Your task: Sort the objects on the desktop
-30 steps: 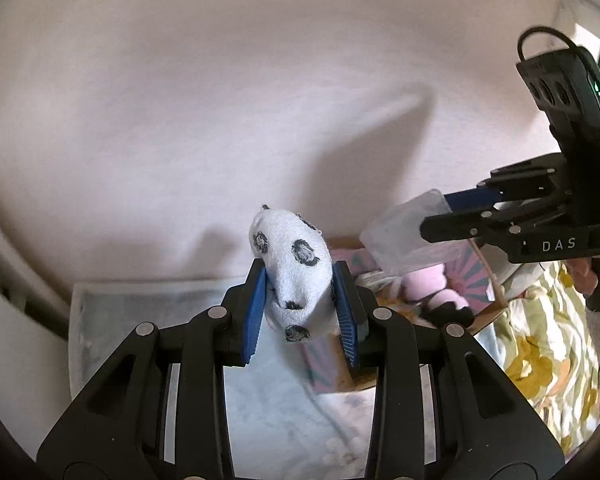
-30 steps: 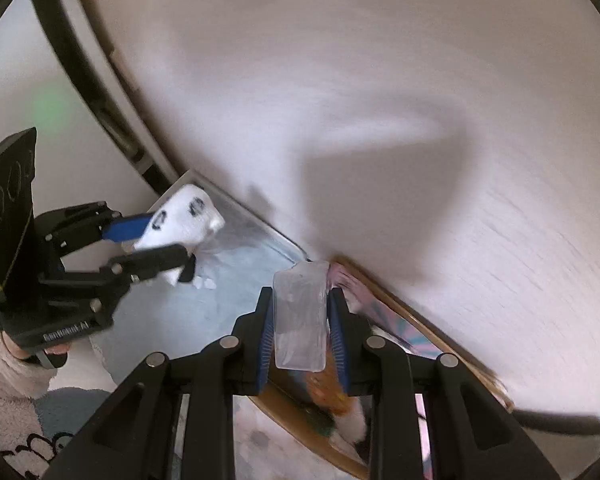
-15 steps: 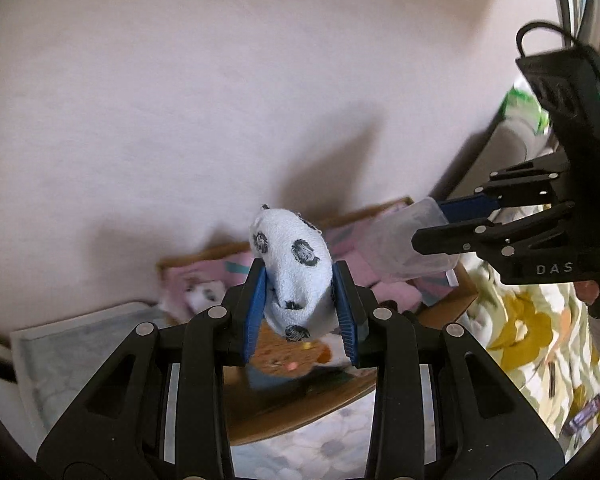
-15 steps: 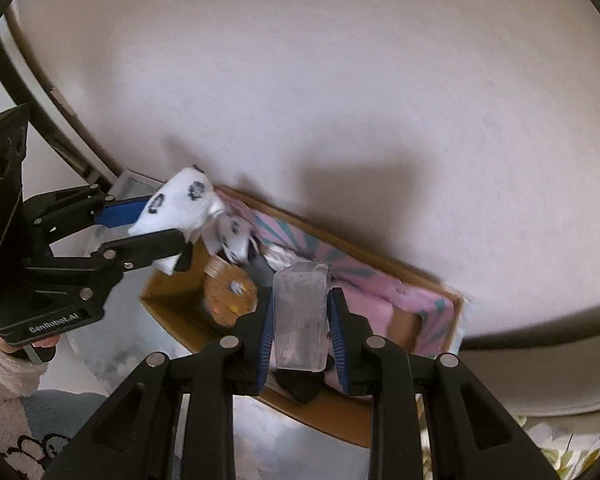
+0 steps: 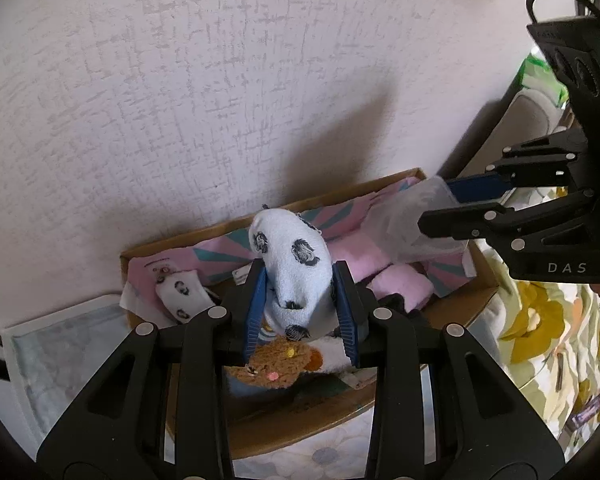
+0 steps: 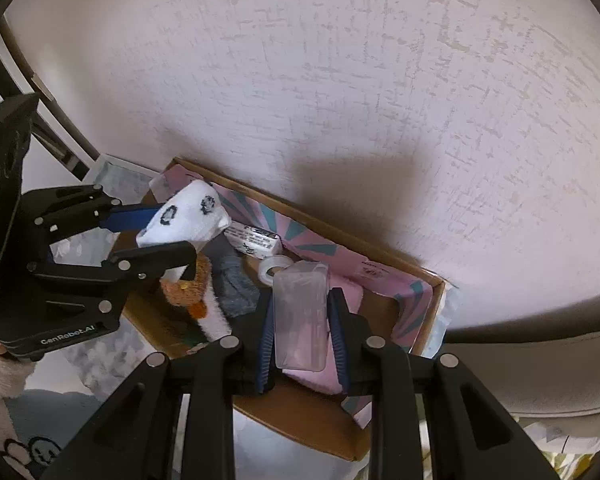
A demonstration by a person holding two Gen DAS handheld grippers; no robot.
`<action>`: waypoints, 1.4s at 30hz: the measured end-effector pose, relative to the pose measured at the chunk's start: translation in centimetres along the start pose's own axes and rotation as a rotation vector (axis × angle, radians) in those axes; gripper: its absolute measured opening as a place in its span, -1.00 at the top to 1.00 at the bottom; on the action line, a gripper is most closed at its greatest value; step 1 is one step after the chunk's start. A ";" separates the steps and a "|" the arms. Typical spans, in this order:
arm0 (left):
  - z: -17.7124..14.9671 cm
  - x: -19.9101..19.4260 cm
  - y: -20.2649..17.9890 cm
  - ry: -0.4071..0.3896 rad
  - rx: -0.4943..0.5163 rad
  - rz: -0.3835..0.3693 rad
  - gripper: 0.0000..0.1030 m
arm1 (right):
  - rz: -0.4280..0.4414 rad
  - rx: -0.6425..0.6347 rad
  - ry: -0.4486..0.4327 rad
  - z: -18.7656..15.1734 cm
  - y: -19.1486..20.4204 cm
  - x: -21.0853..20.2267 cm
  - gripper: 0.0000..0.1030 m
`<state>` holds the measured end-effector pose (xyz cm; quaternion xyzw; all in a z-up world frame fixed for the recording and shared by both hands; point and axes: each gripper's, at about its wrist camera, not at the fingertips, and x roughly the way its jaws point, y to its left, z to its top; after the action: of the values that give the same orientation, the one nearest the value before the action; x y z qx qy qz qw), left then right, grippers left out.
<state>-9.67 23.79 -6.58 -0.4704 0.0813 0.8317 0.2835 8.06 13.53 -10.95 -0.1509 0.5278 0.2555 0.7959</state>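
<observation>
Left gripper point(image 5: 300, 304) pinching white sock with black spots point(image 5: 290, 264), toe up, long axis along fingers. Right gripper point(image 6: 302, 320) pinching clear plastic case point(image 6: 300, 312), long axis likewise. Both hanging over open brown cardboard box lined in pink point(image 6: 420, 276), frame centre. Sock over box left end, case over right: drop points directly below each.

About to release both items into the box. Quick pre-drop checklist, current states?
1. Left gripper clamped on white sock: ok.
2. Right gripper clamped on clear plastic case: ok.
3. Both items over the cardboard box: ok.
4. Grippers apart from each other: ok.
5. Free spot under sock: not ok, brown plush toy directly below.
6. Height above contents: cannot tell.
</observation>
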 end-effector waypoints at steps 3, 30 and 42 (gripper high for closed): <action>0.1 0.5 0.1 0.030 -0.025 0.012 0.32 | -0.029 -0.033 -0.008 0.1 0.3 0.9 0.53; -0.8 -7.1 1.6 -0.071 -0.076 0.244 -0.99 | -0.155 0.118 -0.111 -2.1 3.1 -1.6 -0.99; -4.6 -16.2 1.0 -0.194 -0.183 0.346 -0.99 | -0.311 0.284 -0.262 -4.4 8.8 -7.6 -0.99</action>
<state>-0.41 14.73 4.17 -0.3909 0.0573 0.9133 0.0992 -2.68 16.64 -5.43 -0.0825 0.4212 0.0705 0.9004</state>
